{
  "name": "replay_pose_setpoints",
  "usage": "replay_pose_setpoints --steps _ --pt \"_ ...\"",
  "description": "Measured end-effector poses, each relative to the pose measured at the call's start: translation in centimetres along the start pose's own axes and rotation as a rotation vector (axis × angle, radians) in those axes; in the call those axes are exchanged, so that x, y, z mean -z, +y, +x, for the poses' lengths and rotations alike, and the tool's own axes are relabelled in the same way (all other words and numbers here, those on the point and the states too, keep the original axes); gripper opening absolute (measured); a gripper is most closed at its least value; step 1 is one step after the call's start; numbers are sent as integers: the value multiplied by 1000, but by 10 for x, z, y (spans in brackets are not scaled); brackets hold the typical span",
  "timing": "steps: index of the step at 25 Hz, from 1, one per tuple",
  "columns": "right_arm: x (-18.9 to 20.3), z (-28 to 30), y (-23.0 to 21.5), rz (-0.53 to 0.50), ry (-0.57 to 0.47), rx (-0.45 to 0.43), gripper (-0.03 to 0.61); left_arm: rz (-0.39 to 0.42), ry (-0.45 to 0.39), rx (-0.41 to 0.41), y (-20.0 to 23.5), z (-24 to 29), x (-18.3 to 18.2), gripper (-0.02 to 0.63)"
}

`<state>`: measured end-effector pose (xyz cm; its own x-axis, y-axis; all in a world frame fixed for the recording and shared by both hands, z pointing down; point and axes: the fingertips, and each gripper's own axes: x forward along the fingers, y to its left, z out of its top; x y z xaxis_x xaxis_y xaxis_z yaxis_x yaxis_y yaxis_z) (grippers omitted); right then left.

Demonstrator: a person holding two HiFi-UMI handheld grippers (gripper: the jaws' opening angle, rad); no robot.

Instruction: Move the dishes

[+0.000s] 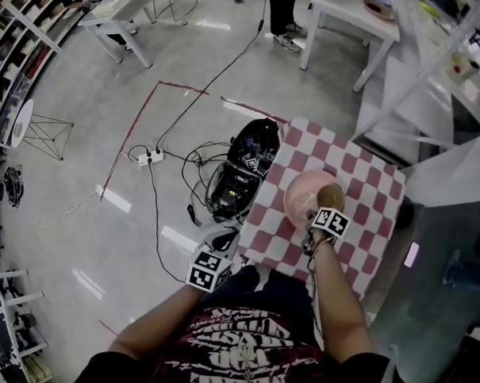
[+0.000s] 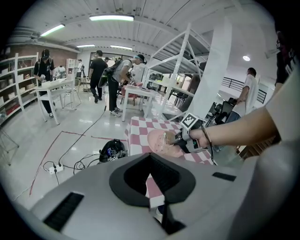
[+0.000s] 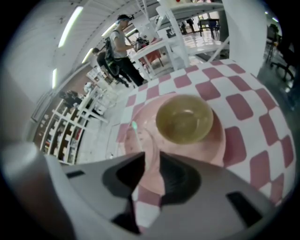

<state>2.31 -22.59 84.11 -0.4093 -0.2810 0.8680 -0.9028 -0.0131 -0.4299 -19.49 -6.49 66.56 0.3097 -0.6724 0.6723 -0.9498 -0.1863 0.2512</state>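
A pink plate lies on the red-and-white checked table, and an olive-yellow bowl stands on it. In the right gripper view the bowl fills the far half of the plate. A clear glass is at the plate's near left, its edge running into the gap between my right gripper's jaws. Those jaws stand apart over the plate's near rim, and no pad visibly presses. My left gripper is shut and empty, off the table's near left corner.
On the floor left of the table lie a black bag with tangled cables and a power strip. White tables and a white metal frame stand beyond it. Several people stand at the far tables.
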Motion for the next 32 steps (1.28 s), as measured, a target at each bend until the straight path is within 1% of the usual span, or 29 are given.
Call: replay_pose_setpoints --steps 2,4,7,9,15,21,25,32 --pt "-1 4 -3 5 -2 11 116 -4 1 -7 3 -3 2 26" --pt "-3 5 -8 6 -9 37 93 -5 3 -9 3 -6 0 26" --pt "-4 2 -17 -40 -4 90 58 3 2 -10 2 -7 -1 26" --pt "-3 0 -23 -46 -7 102 46 10 2 -9 4 -6 -1 26" --pt "7 -7 -32 -15 -24 74 46 42 -7 14 1 1 -13 26" --pt "6 -30 -31 13 -44 51 46 70 -28 55 -8 14 -35 26" --pt "-3 -54 -33 29 -81 44 46 82 -56 102 -17 31 -56 26" --pt "-4 -105 -34 34 -124 37 46 111 -76 187 -43 58 -85 26"
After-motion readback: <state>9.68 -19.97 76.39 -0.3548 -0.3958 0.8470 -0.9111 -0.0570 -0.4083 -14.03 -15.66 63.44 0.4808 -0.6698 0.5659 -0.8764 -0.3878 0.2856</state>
